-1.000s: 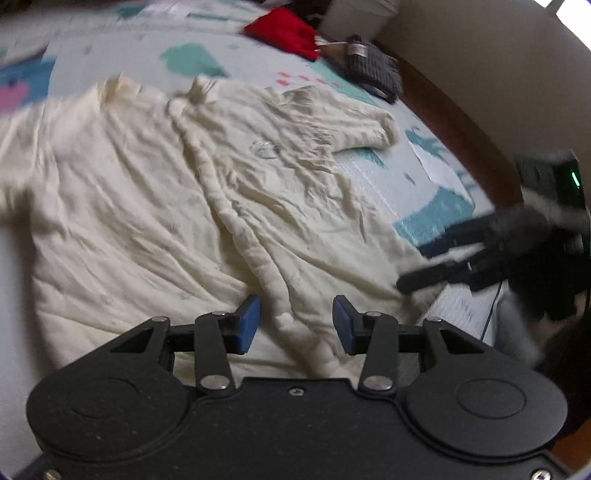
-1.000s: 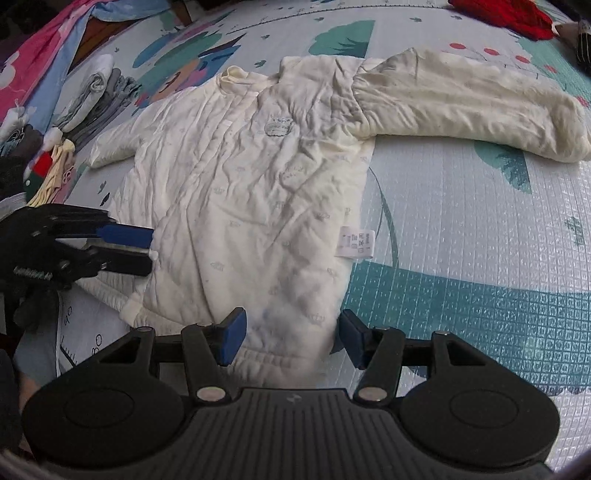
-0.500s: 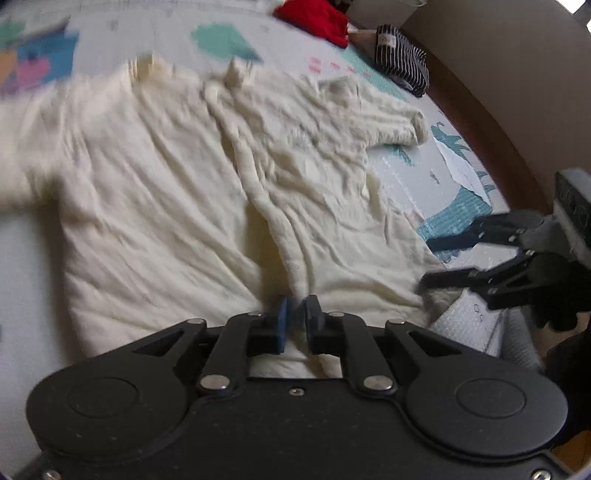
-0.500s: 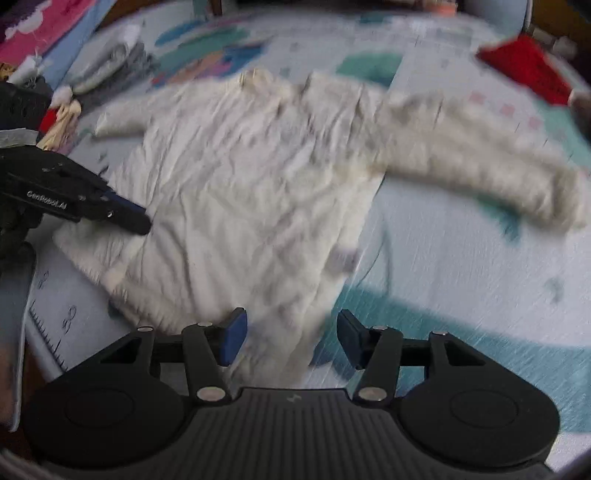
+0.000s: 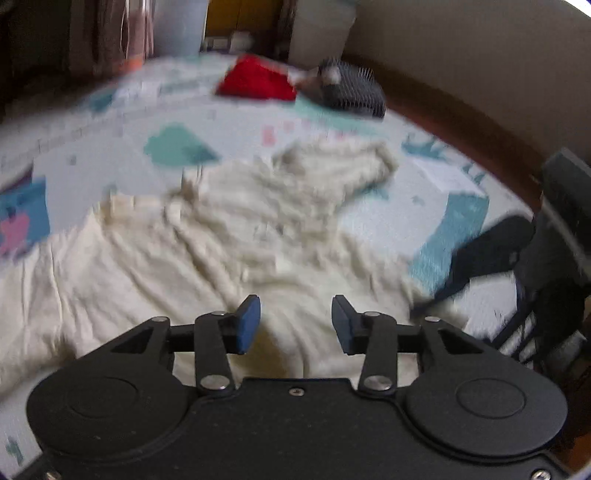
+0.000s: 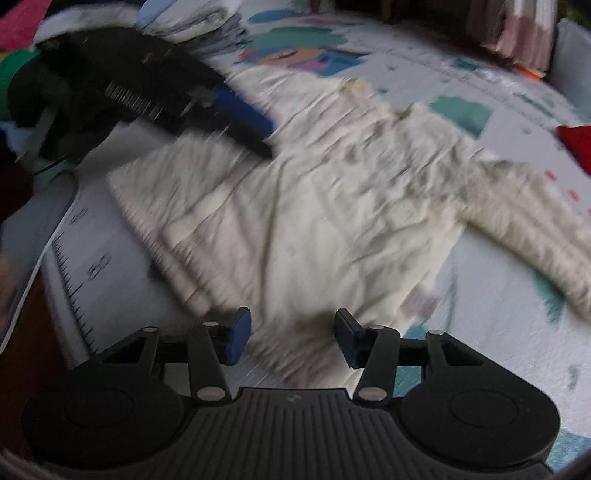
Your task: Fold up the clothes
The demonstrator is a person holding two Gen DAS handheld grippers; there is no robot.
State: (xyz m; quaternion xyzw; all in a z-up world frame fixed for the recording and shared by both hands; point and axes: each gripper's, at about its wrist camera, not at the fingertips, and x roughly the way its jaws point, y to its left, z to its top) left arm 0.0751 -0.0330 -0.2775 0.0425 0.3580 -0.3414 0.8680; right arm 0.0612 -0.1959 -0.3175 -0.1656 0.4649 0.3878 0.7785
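A cream padded jacket lies spread front-up on the patterned play mat, one sleeve stretched out to the side. My left gripper hovers over the jacket's bottom hem. Its jaws are opening, the cloth lies under the gap, and the blue pads do not press on it. In the right wrist view the left gripper hangs above the jacket's far side. My right gripper stands open over the hem's other corner, nothing pinched. The right gripper shows as a dark blur in the left wrist view.
A red garment and a dark striped one lie at the mat's far end near the wall. Folded clothes are stacked beside the mat. The mat's ruler-marked edge meets bare wooden floor close to me.
The left gripper was nearly shut at the hem half a second ago; now it stands open and higher. Both views have rolled, and the right gripper has slid sideways along the hem.
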